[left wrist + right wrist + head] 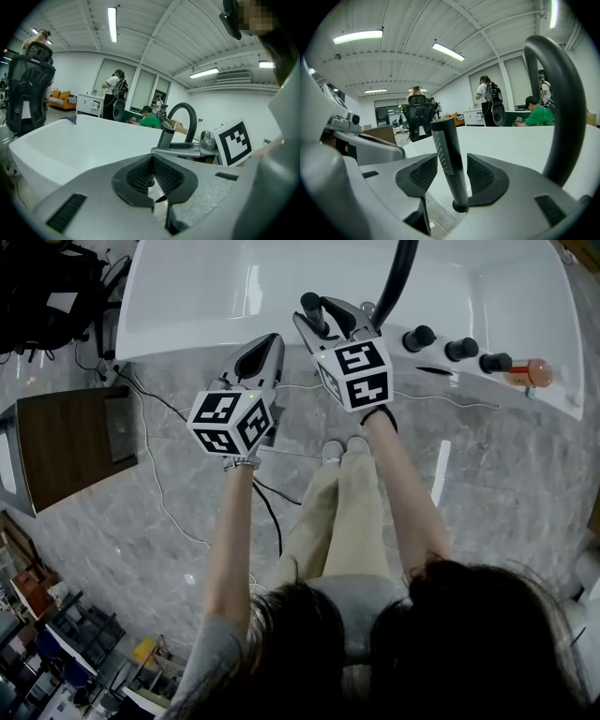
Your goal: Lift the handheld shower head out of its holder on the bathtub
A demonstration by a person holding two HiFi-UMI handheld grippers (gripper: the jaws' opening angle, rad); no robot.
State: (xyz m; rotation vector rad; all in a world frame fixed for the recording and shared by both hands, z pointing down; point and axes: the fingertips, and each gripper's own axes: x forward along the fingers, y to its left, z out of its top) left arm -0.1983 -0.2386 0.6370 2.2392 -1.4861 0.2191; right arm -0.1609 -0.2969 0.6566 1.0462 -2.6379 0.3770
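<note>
Right gripper (452,174), jaws spread either side of the upright shower head (449,159) on the bathtub (216,296) near rim; left gripper (152,177) alongside, jaws pressed together, empty.

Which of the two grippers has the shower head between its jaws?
The right gripper: the black shower head stands between its open jaws, not gripped yet. The left gripper has its jaws shut on nothing.

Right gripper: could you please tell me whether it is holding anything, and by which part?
Nothing is held yet: the jaws of the right gripper stand open around the shaft of the shower head, a gap on each side.
</note>
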